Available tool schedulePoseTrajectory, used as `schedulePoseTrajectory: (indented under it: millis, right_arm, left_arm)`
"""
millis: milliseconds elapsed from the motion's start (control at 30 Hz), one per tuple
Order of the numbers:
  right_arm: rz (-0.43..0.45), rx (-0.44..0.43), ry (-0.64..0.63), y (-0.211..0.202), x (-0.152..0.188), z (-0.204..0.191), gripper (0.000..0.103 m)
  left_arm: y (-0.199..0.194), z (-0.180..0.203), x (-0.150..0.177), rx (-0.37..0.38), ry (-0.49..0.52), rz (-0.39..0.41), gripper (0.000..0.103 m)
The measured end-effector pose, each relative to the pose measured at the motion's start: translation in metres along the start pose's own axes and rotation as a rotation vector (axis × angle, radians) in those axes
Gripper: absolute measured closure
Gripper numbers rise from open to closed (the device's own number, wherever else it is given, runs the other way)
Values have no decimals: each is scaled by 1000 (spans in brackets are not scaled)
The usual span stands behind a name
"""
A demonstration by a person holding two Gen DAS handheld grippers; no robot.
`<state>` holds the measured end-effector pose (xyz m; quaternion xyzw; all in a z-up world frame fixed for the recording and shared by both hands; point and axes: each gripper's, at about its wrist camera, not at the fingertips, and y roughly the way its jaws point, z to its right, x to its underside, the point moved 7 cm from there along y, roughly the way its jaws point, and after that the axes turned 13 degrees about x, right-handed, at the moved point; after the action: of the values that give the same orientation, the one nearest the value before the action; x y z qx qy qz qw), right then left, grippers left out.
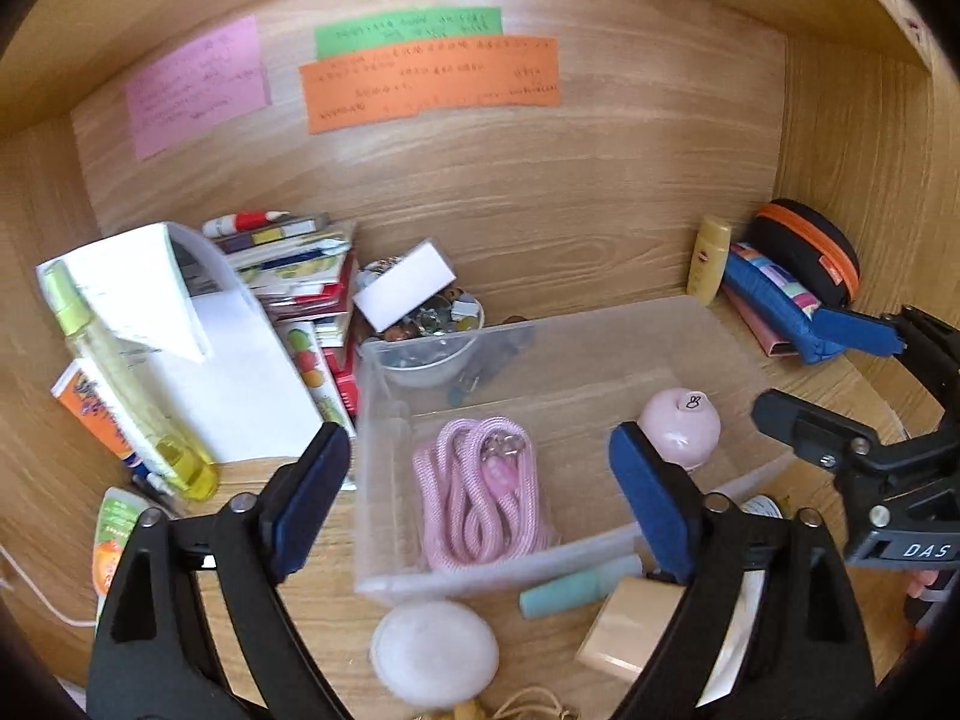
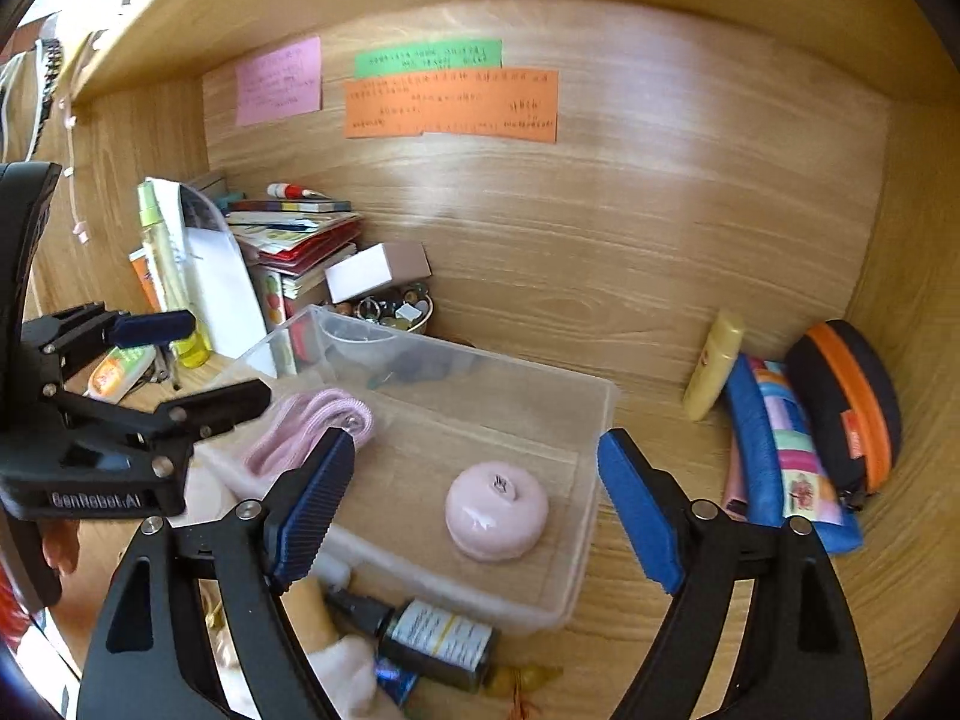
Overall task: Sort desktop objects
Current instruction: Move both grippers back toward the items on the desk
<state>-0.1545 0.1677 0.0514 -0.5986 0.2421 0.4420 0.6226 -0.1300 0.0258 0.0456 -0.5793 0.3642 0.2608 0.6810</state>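
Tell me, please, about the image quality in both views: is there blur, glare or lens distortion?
Left wrist view: strong fisheye bending of the shelf edges, dark corners, soft motion blur, so the writing on the orange note is unreadable. Right wrist view: the same curvature, a pale sheen on the back panel, and the clear plastic bin looks hazy; the pink round object is fairly sharp.

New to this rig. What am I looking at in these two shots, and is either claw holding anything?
No robot arm: a person holds a two-finger claw in each hand, each with a fisheye camera looking along its fingers. One picture is the left claw view, the other the right claw view. Both claws are open and hold nothing. They hover over a clear plastic bin on a wooden desk. In the bin lie a pink cord and a pink round case. Around it is clutter, including a dark dropper bottle.
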Motion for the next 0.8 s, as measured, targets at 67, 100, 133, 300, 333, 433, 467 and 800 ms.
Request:
schedulePoseTrajectory:
  millis: [67, 100, 133, 300, 333, 433, 467, 800]
  right_arm:
    - [11, 8, -16, -11, 4, 0, 21]
    - [14, 9, -23, -14, 6, 0, 21]
    - [16, 11, -32, -19, 8, -1, 21]
    - [-2, -17, -45, -33, 24, -7, 18]
    - [-10, -27, -47, -34, 27, -8, 18]
    - [-28, -44, -57, -38, 37, -13, 18]
    - [-33, -44, -63, -40, 41, -14, 18]
    - [-114, -61, -150, -48, 85, -32, 17]
  left_arm:
    - [-14, -2, 4, 5, -13, 34, 3]
    - [-20, -2, 6, 7, -20, 46, 3]
    - [-27, -3, 8, 15, -25, 55, 3]
    - [-56, -17, 14, 2, -57, 88, 2]
    - [-59, -20, 15, -1, -61, 87, 1]
    - [-69, -28, 26, 3, -87, 67, 1]
    - [-70, -30, 31, 8, -95, 53, 1]
    - [-58, -48, 113, 60, -203, -168, 1]
